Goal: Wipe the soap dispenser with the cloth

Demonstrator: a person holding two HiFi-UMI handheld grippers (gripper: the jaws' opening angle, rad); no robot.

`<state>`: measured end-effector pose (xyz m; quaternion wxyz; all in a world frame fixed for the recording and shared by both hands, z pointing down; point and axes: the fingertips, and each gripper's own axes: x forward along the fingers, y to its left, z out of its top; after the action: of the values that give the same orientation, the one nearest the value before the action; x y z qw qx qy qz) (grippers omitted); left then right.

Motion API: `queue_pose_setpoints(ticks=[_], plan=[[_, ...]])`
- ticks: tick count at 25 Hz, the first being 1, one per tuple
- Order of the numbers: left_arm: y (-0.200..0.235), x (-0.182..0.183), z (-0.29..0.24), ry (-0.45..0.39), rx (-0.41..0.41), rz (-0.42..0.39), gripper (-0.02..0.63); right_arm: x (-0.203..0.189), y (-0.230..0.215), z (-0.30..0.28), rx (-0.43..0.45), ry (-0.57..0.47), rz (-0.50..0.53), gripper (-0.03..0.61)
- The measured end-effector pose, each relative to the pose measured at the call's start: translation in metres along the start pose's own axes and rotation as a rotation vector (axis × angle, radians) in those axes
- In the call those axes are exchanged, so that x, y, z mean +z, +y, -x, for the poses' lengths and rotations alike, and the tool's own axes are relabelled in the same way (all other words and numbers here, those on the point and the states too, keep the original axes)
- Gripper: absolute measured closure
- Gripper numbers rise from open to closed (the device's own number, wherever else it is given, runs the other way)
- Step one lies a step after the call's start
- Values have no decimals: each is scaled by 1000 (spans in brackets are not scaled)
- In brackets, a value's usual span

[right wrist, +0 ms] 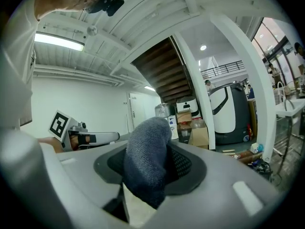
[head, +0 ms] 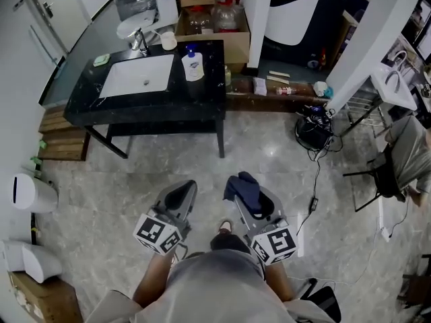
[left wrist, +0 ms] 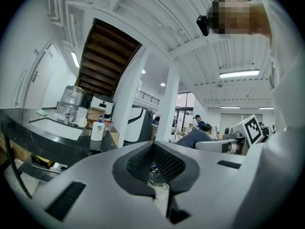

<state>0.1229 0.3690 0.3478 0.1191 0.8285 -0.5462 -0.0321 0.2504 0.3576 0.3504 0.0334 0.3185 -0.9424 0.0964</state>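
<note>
The soap dispenser, a white bottle with a blue pump, stands on the black sink counter to the right of the basin; it also shows small at left as the soap dispenser. Both grippers are held level over the floor, well short of the counter. My right gripper is shut on a dark blue cloth, and the same cloth bulges up out of its jaws. My left gripper is shut with nothing in it.
A white basin, a tap, a cup and a green sponge share the counter. Cardboard boxes stand behind it. A white pillar, black cables and a chair lie to the right.
</note>
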Motion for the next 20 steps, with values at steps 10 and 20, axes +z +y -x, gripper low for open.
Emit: queue_pose_setpoints(ticks=[10,20], plan=[[14,26,-28,-24,62,-50,607,18,-29,-27,56,-37,4,403],[38,28,-50,-36,97,-33,607,27,-46,-59,103,-38,15,402]])
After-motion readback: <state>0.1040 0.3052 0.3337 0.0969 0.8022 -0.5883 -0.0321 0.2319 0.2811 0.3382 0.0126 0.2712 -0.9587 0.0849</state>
